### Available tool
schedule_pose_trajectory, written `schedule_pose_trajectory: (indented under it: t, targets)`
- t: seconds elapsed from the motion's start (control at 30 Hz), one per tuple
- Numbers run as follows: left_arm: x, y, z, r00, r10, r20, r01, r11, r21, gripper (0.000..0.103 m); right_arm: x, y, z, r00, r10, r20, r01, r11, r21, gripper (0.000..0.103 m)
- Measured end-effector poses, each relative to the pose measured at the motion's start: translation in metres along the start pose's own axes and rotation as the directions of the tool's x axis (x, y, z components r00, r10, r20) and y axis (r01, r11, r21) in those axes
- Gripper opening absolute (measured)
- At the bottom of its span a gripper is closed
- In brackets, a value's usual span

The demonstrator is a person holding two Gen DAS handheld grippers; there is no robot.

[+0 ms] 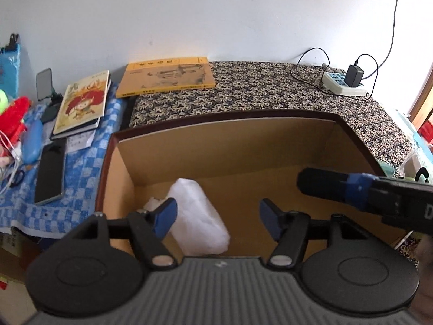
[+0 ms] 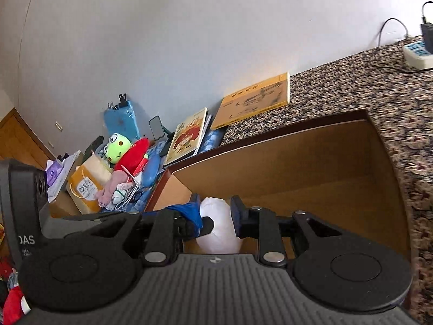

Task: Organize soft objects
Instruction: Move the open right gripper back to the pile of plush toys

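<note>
Left of the open brown cardboard box [image 1: 311, 146], red and green plush toys [image 2: 127, 151] wait. Inside it, by the left wall, lies one white, pillowy soft bundle [image 1: 197, 216]: probably light and squashy, best pinched mid-body. Above the box, the left gripper [image 1: 216, 216] gapes empty; the right gripper [image 2: 220, 219] is part-open, holding nothing.
</note>
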State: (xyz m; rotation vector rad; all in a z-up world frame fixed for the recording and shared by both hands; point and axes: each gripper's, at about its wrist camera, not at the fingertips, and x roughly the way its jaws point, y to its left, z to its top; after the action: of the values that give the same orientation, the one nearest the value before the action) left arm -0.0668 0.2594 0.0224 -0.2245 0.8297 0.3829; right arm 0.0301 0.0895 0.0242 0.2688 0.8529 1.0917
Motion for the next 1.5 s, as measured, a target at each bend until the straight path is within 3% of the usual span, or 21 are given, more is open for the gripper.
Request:
schedule_pose_trajectory:
  t: [0.5,0.8,0.97,1.17,1.37,1.5]
  targets:
    - [-0.028,-0.137,-0.004,0.987,0.156,0.032,-0.158,0.986,0.044,0.069,-0.112,-0.063,0.003,0.998,-0.003,0.058,0.006,0.999,-0.052,0.010]
    - [-0.031,-0.218,-0.009,0.986,0.165,0.035,-0.167,0.982,0.087,0.069,-0.168,-0.107,-0.004,0.997,-0.020,0.079,0.027,0.997,-0.078,0.010]
    - [-0.033,-0.256,-0.016,0.994,0.096,0.050,-0.103,0.984,0.145,0.070,-0.199,-0.141,-0.011,0.991,-0.068,0.111,0.071,0.997,-0.025,0.010]
    - [-0.025,-0.289,-0.030,0.996,-0.090,0.007,0.087,0.976,0.198,0.070,-0.234,-0.186,-0.025,0.980,-0.161,0.117,0.151,0.984,0.094,0.010]
    - [-0.016,-0.321,-0.045,0.963,-0.267,-0.045,0.270,0.932,0.243,0.070,-0.262,-0.227,-0.042,0.952,-0.291,0.095,0.269,0.944,0.191,0.011]
    - [-0.012,-0.341,-0.051,0.922,-0.376,-0.091,0.386,0.876,0.290,0.070,-0.278,-0.249,-0.050,0.939,-0.334,0.085,0.299,0.913,0.278,0.011]
